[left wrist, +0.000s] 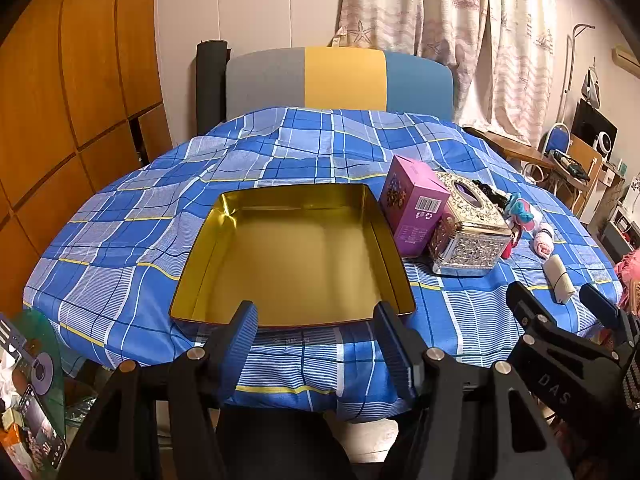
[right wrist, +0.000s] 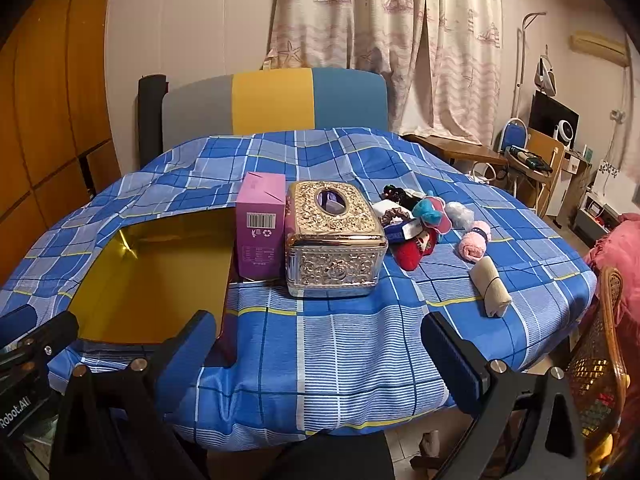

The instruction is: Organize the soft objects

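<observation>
An open gold tin (left wrist: 292,264) lies empty on the blue checked tablecloth; it also shows in the right wrist view (right wrist: 160,276). Soft items lie at the right: a beige roll (right wrist: 491,287), a pink roll (right wrist: 472,246), a red plush piece (right wrist: 416,249), a blue-pink plush (right wrist: 434,212) and dark hair ties (right wrist: 396,194). The beige roll (left wrist: 560,278) also shows in the left wrist view. My left gripper (left wrist: 316,344) is open and empty at the tin's near edge. My right gripper (right wrist: 320,360) is open and empty over the cloth's front edge.
A purple box (right wrist: 260,228) and an ornate silver tissue box (right wrist: 334,240) stand between the tin and the soft items. A chair (right wrist: 276,100) stands behind the table. A wicker chair (right wrist: 600,360) is at the right.
</observation>
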The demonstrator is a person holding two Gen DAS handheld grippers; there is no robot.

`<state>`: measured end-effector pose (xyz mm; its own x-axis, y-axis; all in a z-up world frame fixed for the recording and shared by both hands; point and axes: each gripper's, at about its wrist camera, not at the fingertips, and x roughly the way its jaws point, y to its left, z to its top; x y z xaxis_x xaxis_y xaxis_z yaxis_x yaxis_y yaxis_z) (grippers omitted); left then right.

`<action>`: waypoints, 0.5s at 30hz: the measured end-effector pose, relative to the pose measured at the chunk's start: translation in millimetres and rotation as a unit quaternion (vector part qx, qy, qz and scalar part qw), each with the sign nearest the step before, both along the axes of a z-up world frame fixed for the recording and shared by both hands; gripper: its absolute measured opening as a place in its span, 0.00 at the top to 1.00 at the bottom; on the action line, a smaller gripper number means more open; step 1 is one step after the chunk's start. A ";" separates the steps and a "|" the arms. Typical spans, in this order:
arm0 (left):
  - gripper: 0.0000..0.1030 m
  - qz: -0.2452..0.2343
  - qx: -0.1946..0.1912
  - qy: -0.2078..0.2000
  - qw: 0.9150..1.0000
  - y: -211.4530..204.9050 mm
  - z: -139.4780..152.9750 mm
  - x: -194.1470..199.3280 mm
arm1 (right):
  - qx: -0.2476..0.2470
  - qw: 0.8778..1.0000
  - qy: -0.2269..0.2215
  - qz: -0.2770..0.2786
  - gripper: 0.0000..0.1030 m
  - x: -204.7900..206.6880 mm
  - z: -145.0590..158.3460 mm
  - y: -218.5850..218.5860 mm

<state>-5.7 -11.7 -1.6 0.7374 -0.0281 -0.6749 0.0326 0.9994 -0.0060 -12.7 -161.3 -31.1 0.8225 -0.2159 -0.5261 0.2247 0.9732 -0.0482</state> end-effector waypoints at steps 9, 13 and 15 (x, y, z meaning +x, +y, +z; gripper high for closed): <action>0.41 -0.001 0.000 0.000 1.000 -0.8 -0.1 0.7 | 0.002 1.000 0.003 0.000 0.00 0.9 0.8 -0.4; 0.41 -0.001 -0.001 0.000 1.000 -0.8 0.5 0.7 | 0.002 1.000 0.002 0.000 0.00 1.2 0.6 -1.2; 0.41 -0.002 -0.001 0.000 1.000 -1.3 0.4 0.8 | 0.003 1.000 0.002 0.000 0.00 1.2 0.5 -1.5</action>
